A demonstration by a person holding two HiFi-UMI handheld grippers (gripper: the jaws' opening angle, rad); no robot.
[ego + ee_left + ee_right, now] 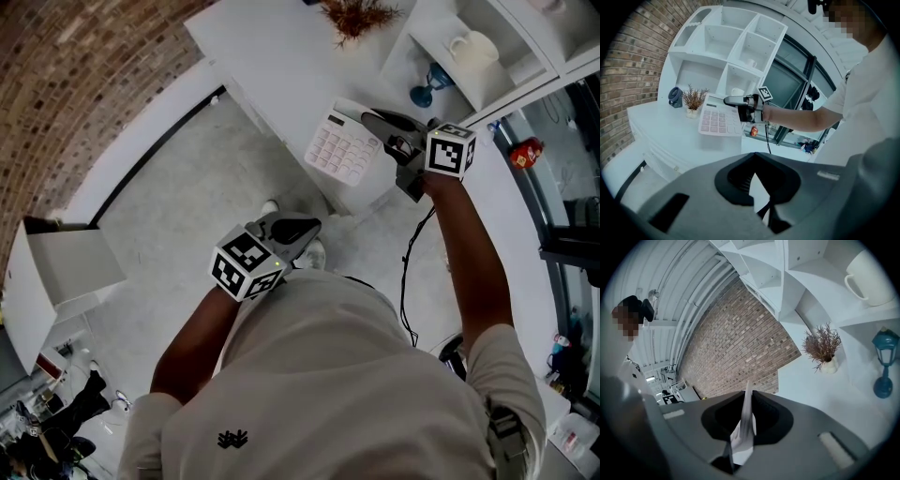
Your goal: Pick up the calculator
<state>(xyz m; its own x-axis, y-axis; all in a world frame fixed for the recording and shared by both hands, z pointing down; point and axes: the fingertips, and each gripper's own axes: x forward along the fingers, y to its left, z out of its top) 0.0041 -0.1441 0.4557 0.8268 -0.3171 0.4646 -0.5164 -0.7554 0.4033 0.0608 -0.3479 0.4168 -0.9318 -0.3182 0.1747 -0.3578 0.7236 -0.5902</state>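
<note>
The right tool (377,129) pinches the calculator (342,150) by the edge nearest it, so the keyed face is turned up and the body juts out ahead of the tips. From the tool's own camera only the thin white edge shows, clamped between the jaws. It looks clear of the desk (272,56) — hanging just off its rim, I judge — so the pick-up seems all but done. The left tool (298,230) hangs well back and lower, jaws pressed together on nothing — out of the way.
</note>
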